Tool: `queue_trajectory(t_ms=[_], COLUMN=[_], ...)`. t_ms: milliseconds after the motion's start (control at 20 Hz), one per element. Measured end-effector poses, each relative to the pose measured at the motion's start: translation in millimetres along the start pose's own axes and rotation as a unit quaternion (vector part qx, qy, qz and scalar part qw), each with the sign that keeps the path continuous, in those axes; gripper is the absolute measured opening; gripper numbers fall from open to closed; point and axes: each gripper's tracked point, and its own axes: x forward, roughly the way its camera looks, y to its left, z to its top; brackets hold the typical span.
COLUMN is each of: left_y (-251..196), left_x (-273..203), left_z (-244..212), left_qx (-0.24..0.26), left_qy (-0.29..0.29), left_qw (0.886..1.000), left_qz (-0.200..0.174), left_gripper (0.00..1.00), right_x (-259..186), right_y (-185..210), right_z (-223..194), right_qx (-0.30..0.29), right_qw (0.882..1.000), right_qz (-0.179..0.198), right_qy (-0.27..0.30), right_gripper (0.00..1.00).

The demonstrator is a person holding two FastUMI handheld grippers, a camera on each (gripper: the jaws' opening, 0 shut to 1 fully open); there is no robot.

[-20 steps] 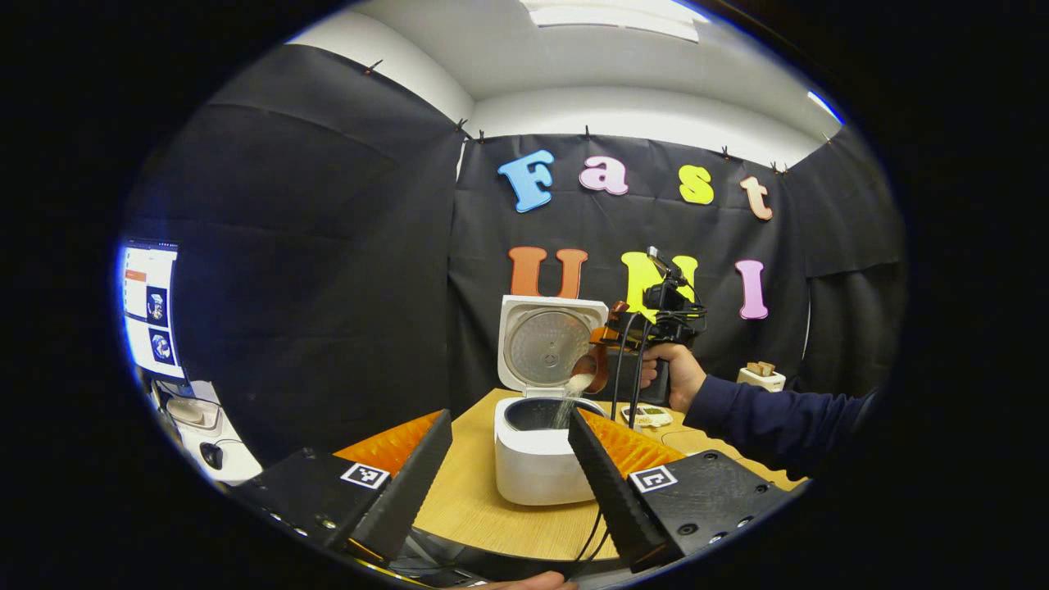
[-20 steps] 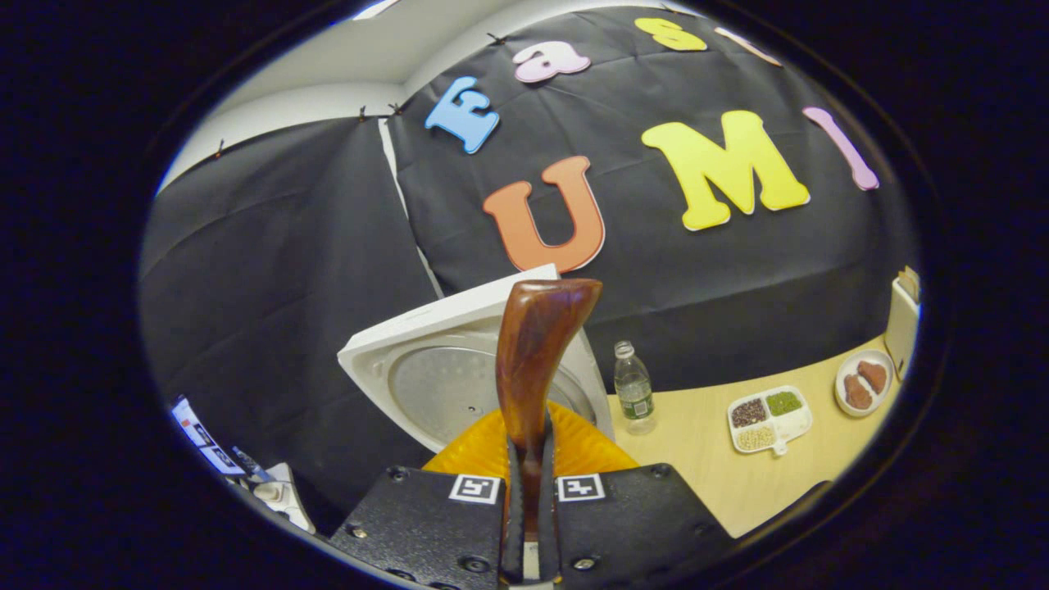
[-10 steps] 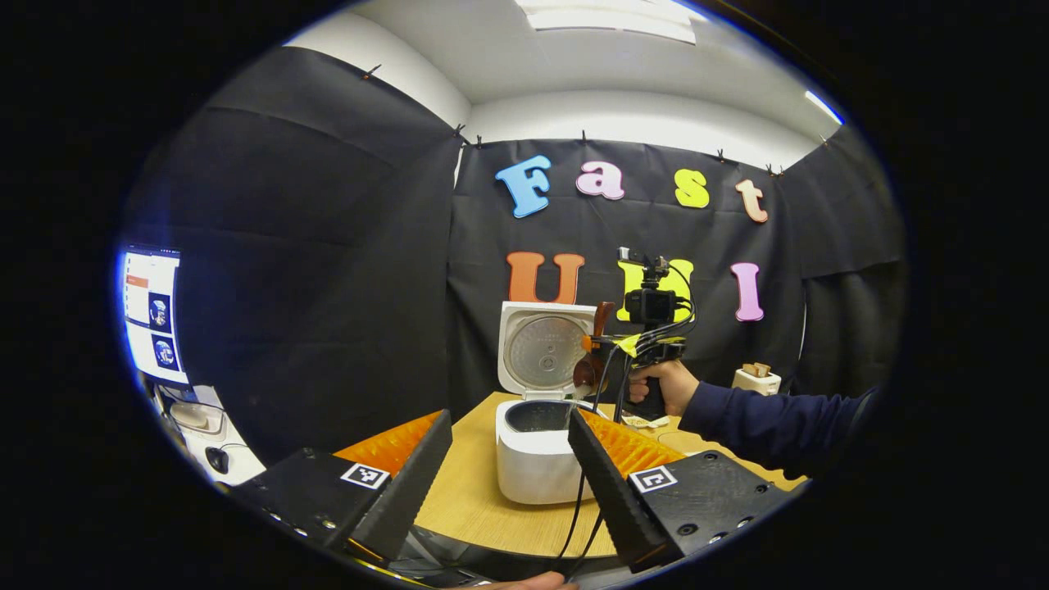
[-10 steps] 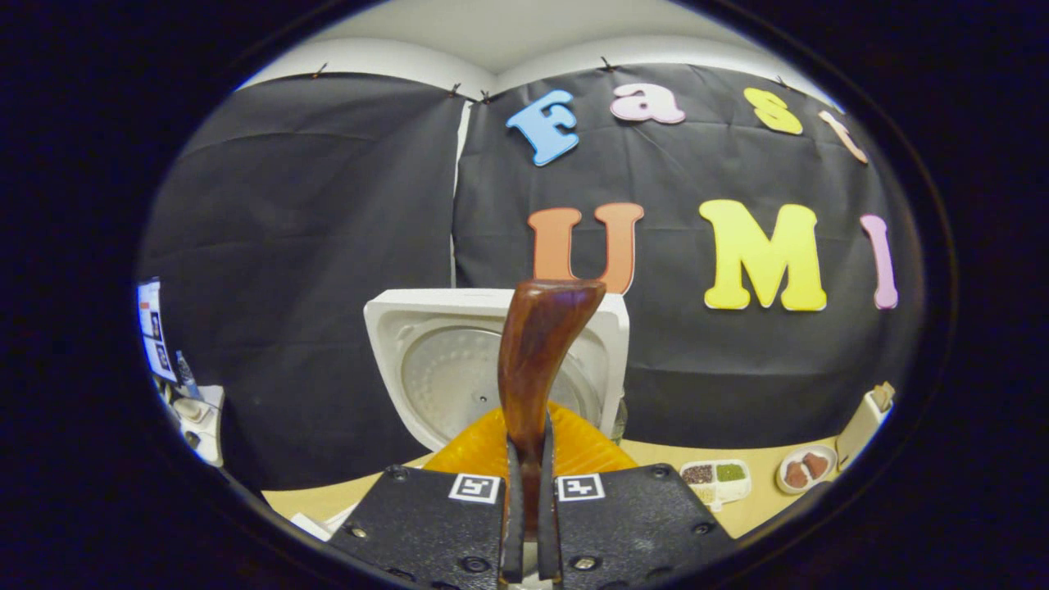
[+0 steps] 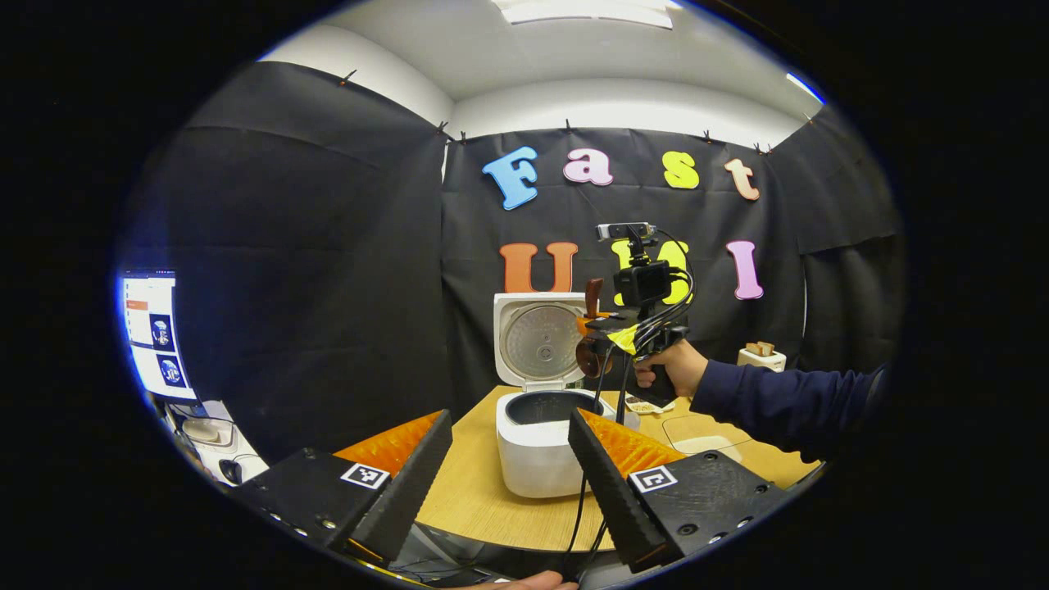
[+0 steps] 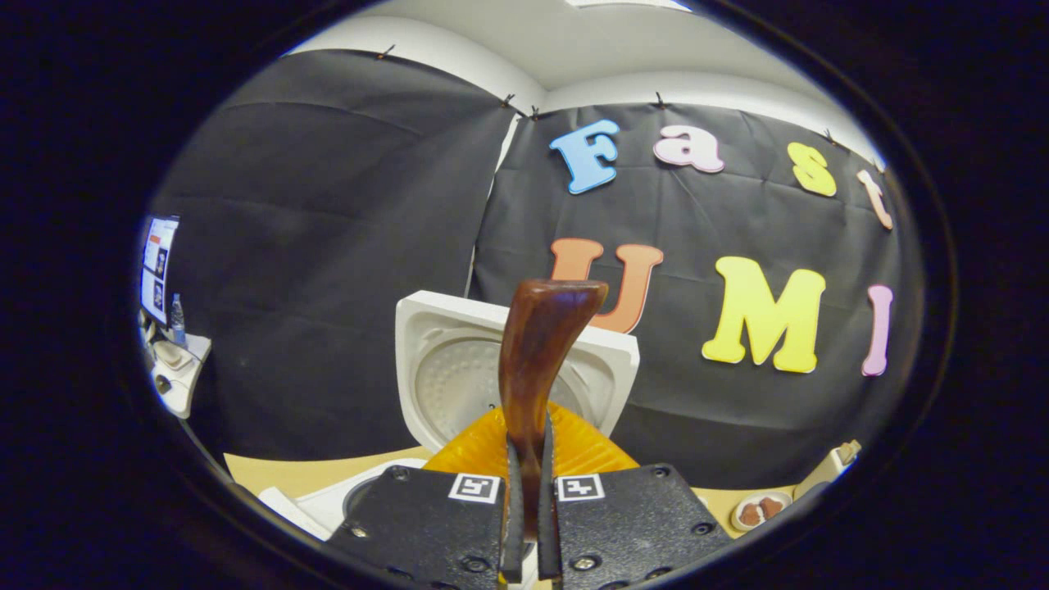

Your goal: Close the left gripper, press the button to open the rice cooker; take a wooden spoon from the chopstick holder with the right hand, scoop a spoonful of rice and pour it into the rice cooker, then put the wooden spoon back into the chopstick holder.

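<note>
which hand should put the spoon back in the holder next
Right. Its tongs are already clamped on the dark brown wooden spoon above the open white rice cooker; the left tongs are open, farther back.

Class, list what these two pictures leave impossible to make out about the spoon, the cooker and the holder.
- Wooden spoon bowl: right gripper view, hidden below the right claw; left gripper view, too small to tell if rice remains.
- Rice cooker pot contents: left gripper view, hidden by its rim.
- Chopstick holder: left gripper view, too small for detail.

Glossy dark wooden spoon (image 6: 537,352), matt white plastic rice cooker (image 5: 537,459), pale wood-grain table (image 5: 483,500).
</note>
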Motion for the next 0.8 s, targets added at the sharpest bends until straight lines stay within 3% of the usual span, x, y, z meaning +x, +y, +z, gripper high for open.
queue_trajectory(t_ms=[300,600,800], left_y=[-23.8,-52.9,-70.1], left_x=[7.2,27.5,41.3], left_z=[5.5,25.9,23.0], left_qx=[0.02,0.038,0.049], left_qy=[-0.007,-0.033,-0.02], left_qw=[1.0,0.999,0.999], left_qz=[-0.012,-0.015,-0.013], left_gripper=[0.91,0.91,0.93], right_x=[-37.1,-97.8,-146.5], right_y=[-38.1,-111.4,-161.3], right_z=[6.5,-1.3,-12.9], right_qx=[0.041,0.095,0.11], right_qw=[0.999,0.993,0.988], right_qz=[-0.023,-0.073,-0.11], right_qy=[0.0,0.014,0.013], right_gripper=[0.12,0.14,0.15])
